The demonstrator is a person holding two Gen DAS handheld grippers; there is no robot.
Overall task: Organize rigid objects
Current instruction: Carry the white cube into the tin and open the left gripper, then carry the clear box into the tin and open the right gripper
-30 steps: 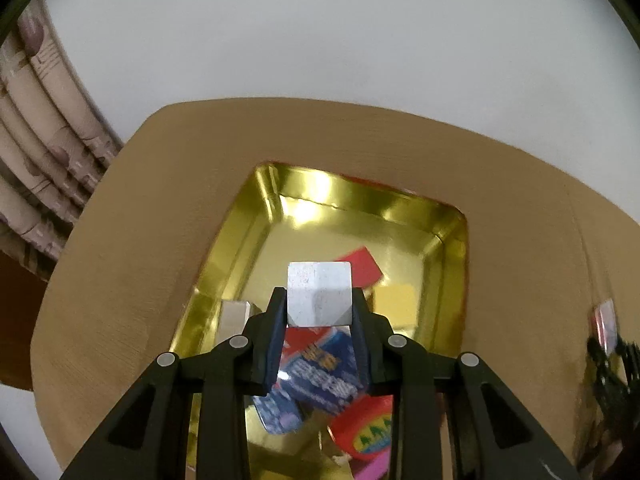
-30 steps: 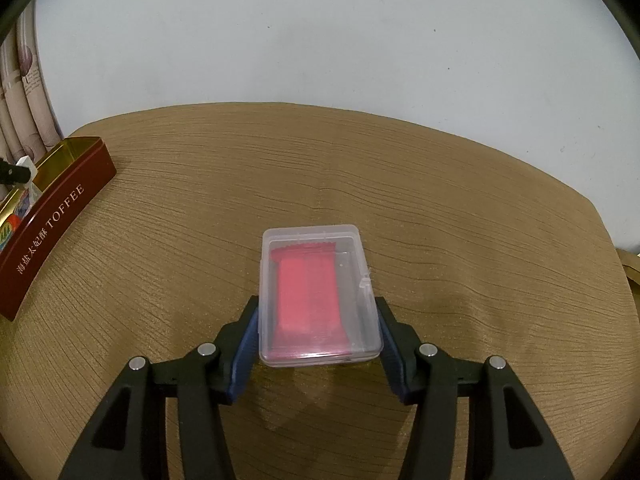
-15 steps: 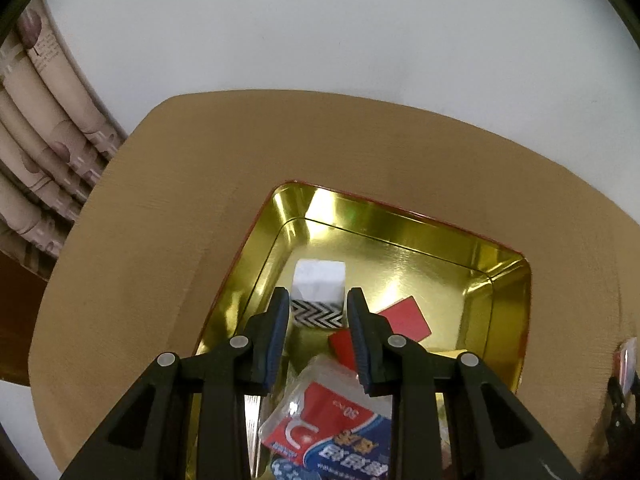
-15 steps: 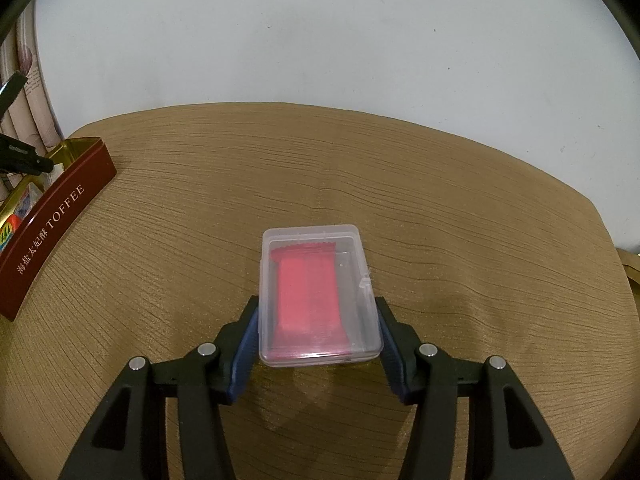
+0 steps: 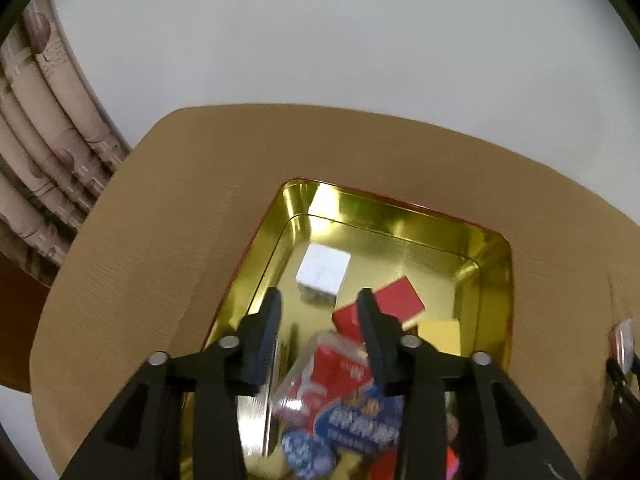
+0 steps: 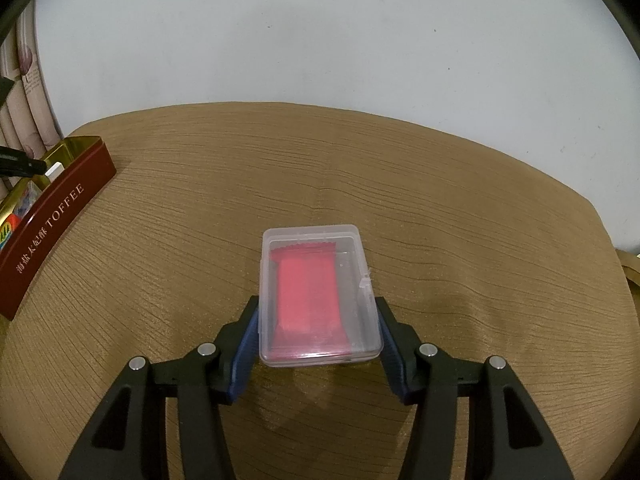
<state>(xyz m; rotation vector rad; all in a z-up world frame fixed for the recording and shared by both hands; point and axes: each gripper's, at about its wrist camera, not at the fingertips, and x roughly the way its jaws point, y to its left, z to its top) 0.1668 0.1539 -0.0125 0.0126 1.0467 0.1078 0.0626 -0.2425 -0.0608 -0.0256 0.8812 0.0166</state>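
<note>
In the left wrist view a gold-lined tin (image 5: 400, 202) sits on the tan table. A white block (image 5: 323, 268) lies on its floor at the far left, just beyond my left gripper (image 5: 319, 300). That gripper's jaws are opening and hold nothing. Also in the tin are a red card (image 5: 400, 300), a yellow block (image 5: 440, 332) and a clear packet with a red and blue label (image 5: 340, 392). In the right wrist view my right gripper (image 6: 318, 304) is shut on a clear plastic box (image 6: 316, 296) with a pink packet inside, low over the table.
The tin's red outer wall marked TOFFEE (image 6: 60, 208) stands at the left edge of the right wrist view. A patterned curtain (image 5: 48, 160) hangs past the table's left side. A white wall lies beyond the rounded far edge of the table.
My left gripper let go of the white block, which now lies on the tin's floor. Its jaws narrowed, then spread wider. The right gripper and its box have not moved.
</note>
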